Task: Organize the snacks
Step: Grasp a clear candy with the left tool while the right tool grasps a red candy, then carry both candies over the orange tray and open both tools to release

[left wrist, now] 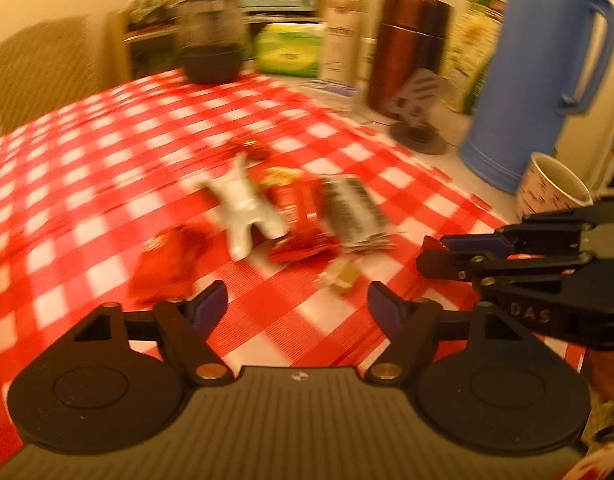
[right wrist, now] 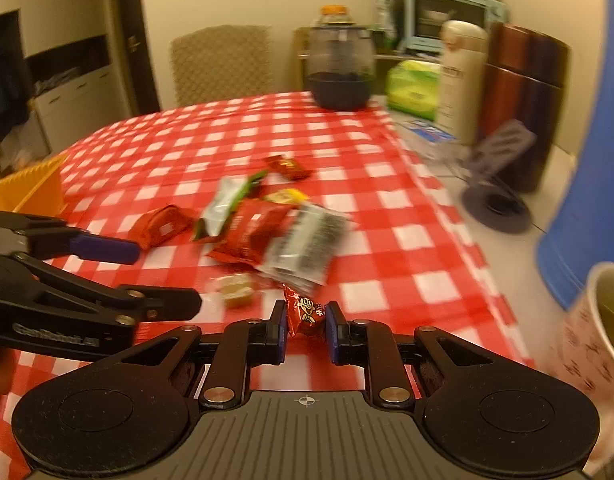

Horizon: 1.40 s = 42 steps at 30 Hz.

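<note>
My right gripper (right wrist: 305, 322) pinches a small red candy wrapper (right wrist: 305, 312) printed with a cartoon face, near side of the snack pile (right wrist: 267, 228); my left gripper (left wrist: 297, 306) hangs wide, empty. Beside the pile, a paper cup (right wrist: 599, 320) holds yellowish liquid.

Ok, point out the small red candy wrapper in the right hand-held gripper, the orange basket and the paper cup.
Small red candy wrapper (right wrist: 305, 314), right wrist view, printed front.
Orange basket (right wrist: 31, 188), right wrist view, ribbed wall.
Paper cup (left wrist: 547, 196), left wrist view, outer wall.
</note>
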Each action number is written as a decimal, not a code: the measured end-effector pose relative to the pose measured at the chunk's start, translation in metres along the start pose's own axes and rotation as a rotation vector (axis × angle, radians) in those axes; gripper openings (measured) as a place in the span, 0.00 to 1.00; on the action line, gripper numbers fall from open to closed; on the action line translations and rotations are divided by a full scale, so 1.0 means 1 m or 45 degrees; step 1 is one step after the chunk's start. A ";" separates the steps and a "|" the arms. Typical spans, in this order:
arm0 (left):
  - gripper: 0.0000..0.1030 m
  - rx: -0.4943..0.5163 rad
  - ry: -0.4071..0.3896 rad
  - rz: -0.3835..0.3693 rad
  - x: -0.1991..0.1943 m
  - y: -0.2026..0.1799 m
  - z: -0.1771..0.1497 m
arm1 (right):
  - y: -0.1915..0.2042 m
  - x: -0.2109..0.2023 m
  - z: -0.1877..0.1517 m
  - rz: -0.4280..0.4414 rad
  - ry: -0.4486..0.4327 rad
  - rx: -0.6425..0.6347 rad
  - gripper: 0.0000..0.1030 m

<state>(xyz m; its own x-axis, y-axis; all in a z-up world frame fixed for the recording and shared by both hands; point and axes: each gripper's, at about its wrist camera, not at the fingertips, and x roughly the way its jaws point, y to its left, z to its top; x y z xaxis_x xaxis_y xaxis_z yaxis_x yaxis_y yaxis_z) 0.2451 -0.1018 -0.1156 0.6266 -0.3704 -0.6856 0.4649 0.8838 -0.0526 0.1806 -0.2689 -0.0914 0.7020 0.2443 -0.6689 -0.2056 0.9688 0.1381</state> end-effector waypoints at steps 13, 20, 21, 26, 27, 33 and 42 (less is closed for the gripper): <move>0.24 0.139 0.049 -0.033 0.028 -0.024 0.008 | -0.016 -0.014 -0.014 -0.037 0.024 0.094 0.19; 0.23 0.006 0.056 0.003 0.000 -0.012 0.004 | -0.004 -0.021 -0.006 -0.021 0.017 0.085 0.19; 0.23 -0.017 0.054 0.009 -0.006 -0.009 0.003 | -0.001 -0.023 -0.003 -0.015 0.012 0.083 0.19; 0.23 -0.090 0.028 0.065 -0.044 0.004 0.001 | 0.018 -0.038 0.015 0.013 -0.032 0.054 0.19; 0.23 -0.109 0.020 0.076 -0.052 0.007 0.001 | 0.023 -0.042 0.019 0.019 -0.042 0.045 0.19; 0.23 -0.201 -0.039 0.149 -0.107 0.027 -0.002 | 0.057 -0.066 0.043 0.067 -0.096 -0.008 0.19; 0.23 -0.302 -0.108 0.276 -0.183 0.060 -0.015 | 0.133 -0.090 0.065 0.210 -0.134 -0.113 0.19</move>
<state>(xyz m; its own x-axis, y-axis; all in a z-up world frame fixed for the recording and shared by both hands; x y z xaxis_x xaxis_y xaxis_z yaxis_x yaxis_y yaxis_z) 0.1489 0.0237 -0.0041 0.7495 -0.1802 -0.6369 0.1628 0.9829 -0.0866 0.1343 -0.1598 0.0343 0.7201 0.4069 -0.5621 -0.3796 0.9091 0.1718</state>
